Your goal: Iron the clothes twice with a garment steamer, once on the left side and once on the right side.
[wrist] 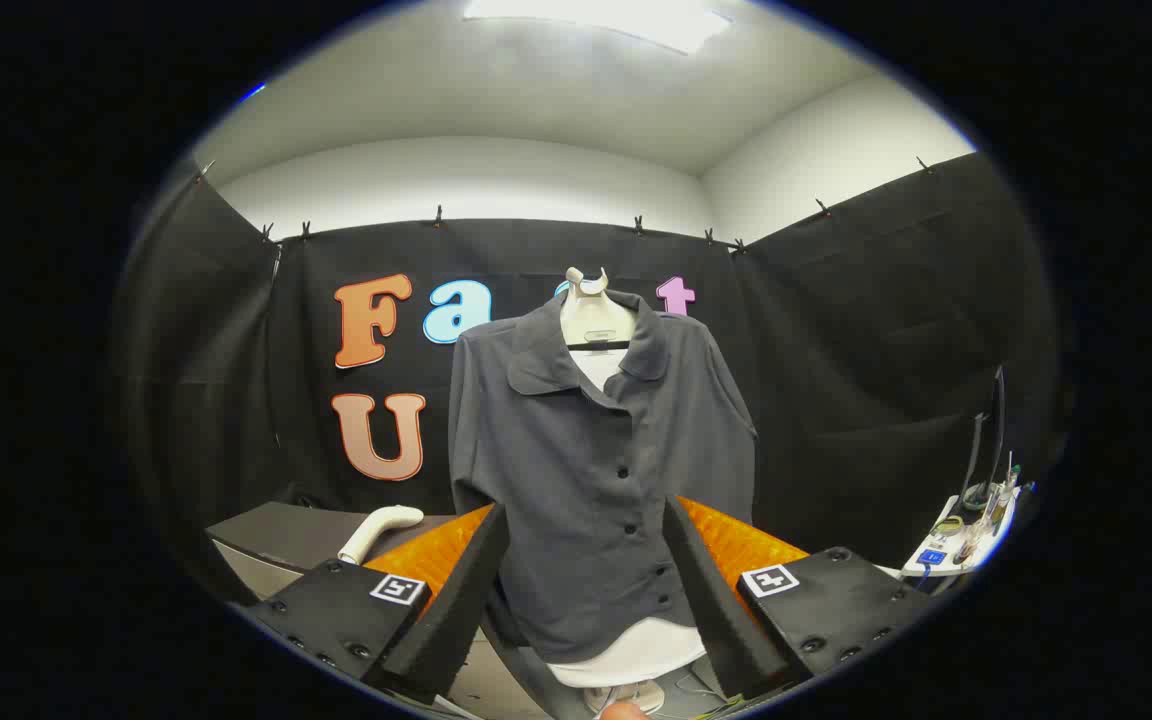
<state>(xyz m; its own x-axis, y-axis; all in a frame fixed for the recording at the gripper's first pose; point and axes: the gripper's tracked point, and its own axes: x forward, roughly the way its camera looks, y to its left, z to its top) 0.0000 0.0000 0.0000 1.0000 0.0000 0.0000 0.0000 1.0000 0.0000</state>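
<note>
A dark grey button-up shirt point(586, 440) hangs on a white hanger form point(594, 315) in front of the black booth wall, facing me. A white panel point(636, 650) shows below its hem. The white steamer head point(378, 532) lies on a dark table point(271, 540), to the left of the shirt and just beyond my left finger. My gripper point(586, 510) is open, its fingers spread wide on either side of the shirt's lower half. The shirt hangs beyond the fingertips and nothing is held between them.
To the right, past the right finger, a white desk point(971, 535) carries small items and a dark monitor point(991, 430). Black cloth walls close the booth behind and on both sides of the shirt.
</note>
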